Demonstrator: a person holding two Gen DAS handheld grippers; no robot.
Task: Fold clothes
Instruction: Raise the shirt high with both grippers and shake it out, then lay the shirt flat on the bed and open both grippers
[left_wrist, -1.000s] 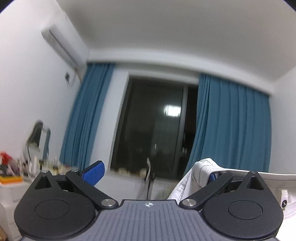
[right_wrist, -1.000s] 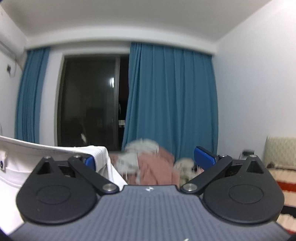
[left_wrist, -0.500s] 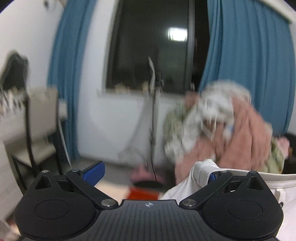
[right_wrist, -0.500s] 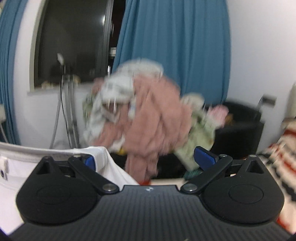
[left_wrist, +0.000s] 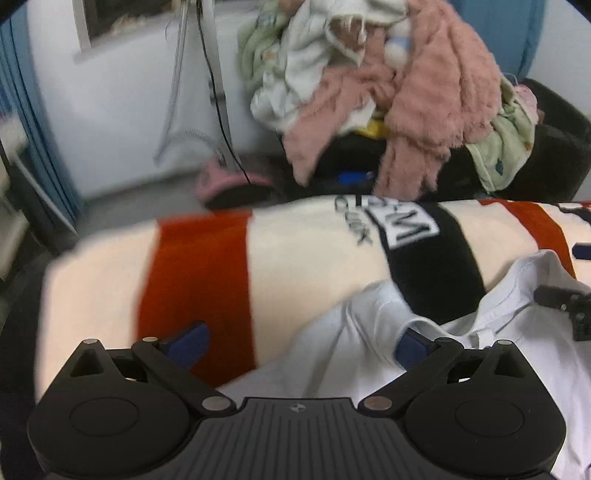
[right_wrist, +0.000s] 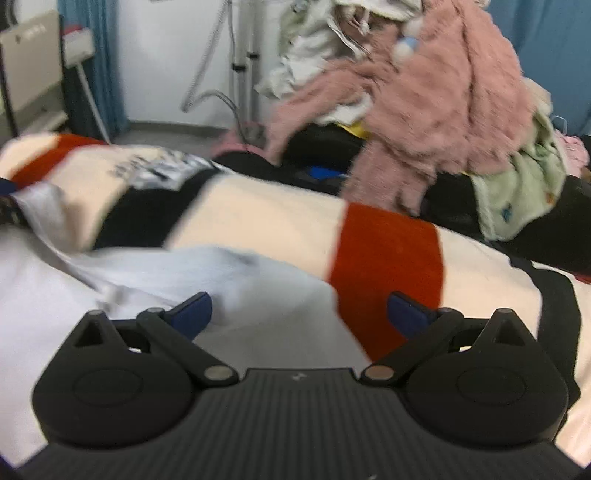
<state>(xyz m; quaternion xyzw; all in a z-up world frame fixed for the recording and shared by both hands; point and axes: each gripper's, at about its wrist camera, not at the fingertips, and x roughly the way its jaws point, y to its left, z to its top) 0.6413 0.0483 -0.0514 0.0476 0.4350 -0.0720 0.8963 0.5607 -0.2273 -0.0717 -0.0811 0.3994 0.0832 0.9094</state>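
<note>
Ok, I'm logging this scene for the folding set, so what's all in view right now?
white shirt: one, white, spread on the blanket, collar toward the far edge
blanket: one, cream with red and black bands, under the shirt
clothes pile: one heap, pink, white and pale green, on a black seat beyond the blanket
curtain: blue, by the back wall
left hand-held gripper: one, black with blue pads, open
right hand-held gripper: one, black with blue pads, open

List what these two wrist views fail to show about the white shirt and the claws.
- White shirt, left wrist view: lower part hidden behind the left claw body, cut at the frame edge.
- Right wrist view: shirt blurred; right claw contact unclear.
- Blanket lettering: blurred.
</note>
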